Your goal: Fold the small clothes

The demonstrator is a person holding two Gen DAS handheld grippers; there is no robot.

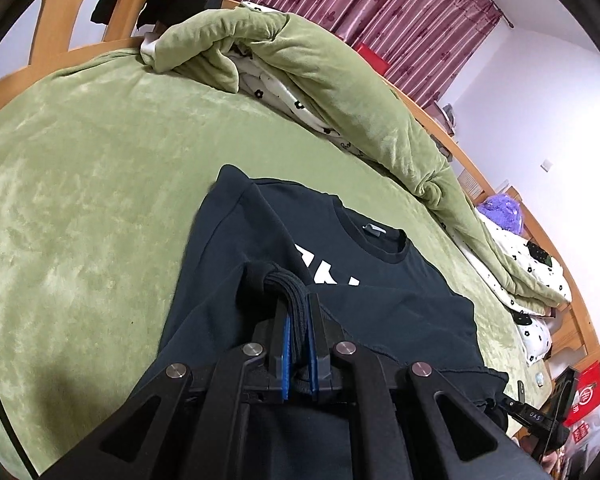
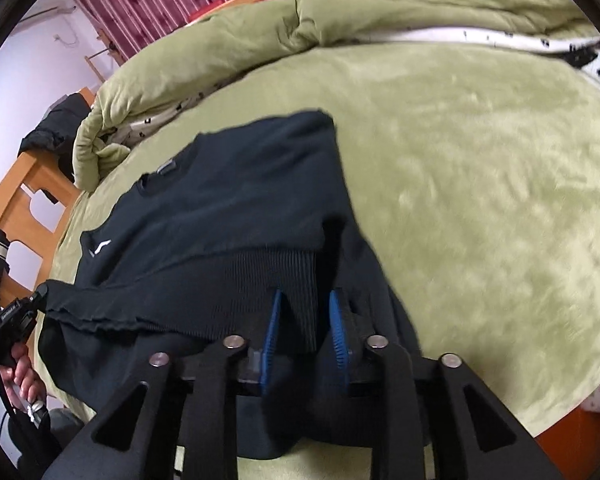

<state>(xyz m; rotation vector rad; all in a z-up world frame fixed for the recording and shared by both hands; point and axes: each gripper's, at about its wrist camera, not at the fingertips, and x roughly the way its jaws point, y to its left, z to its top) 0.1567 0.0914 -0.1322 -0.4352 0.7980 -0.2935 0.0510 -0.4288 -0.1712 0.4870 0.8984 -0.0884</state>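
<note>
A dark sweatshirt (image 1: 260, 240) with a white chest print lies on the green bed cover, collar away from me. My left gripper (image 1: 299, 300) is shut on a bunched fold of its ribbed cuff or hem, held just above the shirt. In the right wrist view the same sweatshirt (image 2: 228, 208) lies partly folded. My right gripper (image 2: 306, 300) has its blue pads on either side of the ribbed hem (image 2: 276, 272), closed on it. The other gripper shows at the left edge of the right wrist view (image 2: 16, 320), held by a hand.
The green bed cover (image 1: 80, 180) spreads to the left in the left wrist view and to the right in the right wrist view (image 2: 480, 180). A rolled green quilt (image 1: 340, 80) with a white flowered lining lies along the far side. A wooden bed frame (image 2: 24, 184) borders the bed.
</note>
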